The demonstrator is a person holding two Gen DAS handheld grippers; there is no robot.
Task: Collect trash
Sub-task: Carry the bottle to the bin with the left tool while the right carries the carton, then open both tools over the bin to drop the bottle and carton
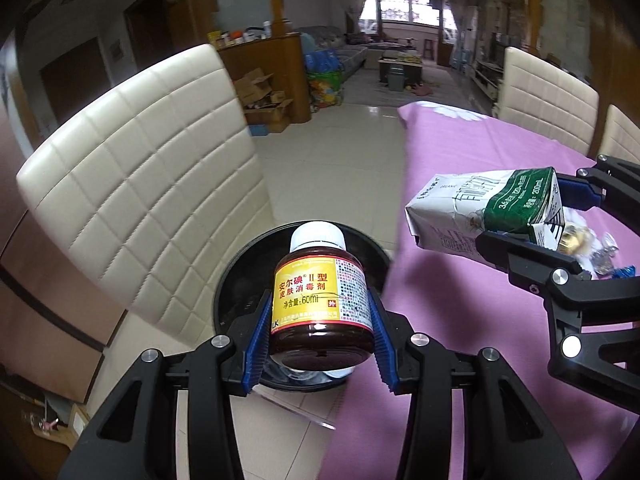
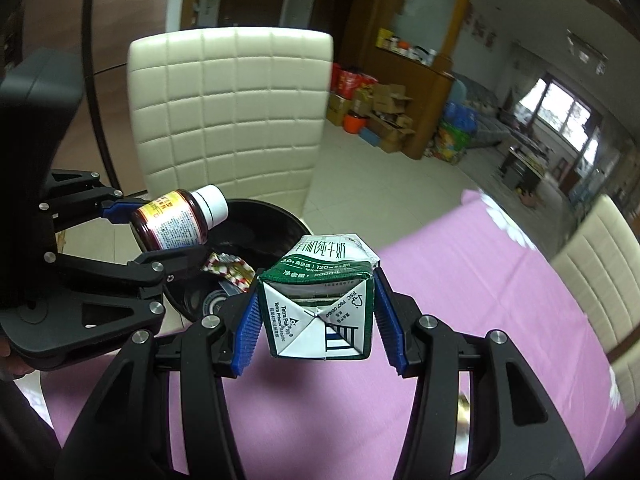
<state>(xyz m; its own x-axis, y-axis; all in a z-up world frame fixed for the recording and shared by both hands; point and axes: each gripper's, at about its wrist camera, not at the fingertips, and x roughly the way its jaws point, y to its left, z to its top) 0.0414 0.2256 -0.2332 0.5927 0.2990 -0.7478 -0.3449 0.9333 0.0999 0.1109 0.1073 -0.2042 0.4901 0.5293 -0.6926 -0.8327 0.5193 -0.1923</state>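
**Trash held over bin, both tools loaded**

Bin [image 1: 240, 276]: black, round, sits on the floor at the edge of the purple-covered surface [image 1: 460, 152], beside a cream chair [image 1: 140, 168]. Inside the bin, seen from the right wrist view, a red-and-white patterned wrapper [image 2: 228, 270] and some dark items that cannot be identified.

Left tool [image 1: 320, 320] clamps a brown bottle [image 1: 320, 300] with white cap and yellow label between its blue pads; the bottle hangs over the bin mouth, cap pointing away from the tool.

Right tool [image 2: 316, 316] grips a green-and-white milk carton [image 2: 320, 300], crumpled, pads pressed on both sides; the carton hangs over the surface edge just beside the bin.

Small wrappers and shiny bits [image 1: 600, 256] lie on the surface behind the right tool.
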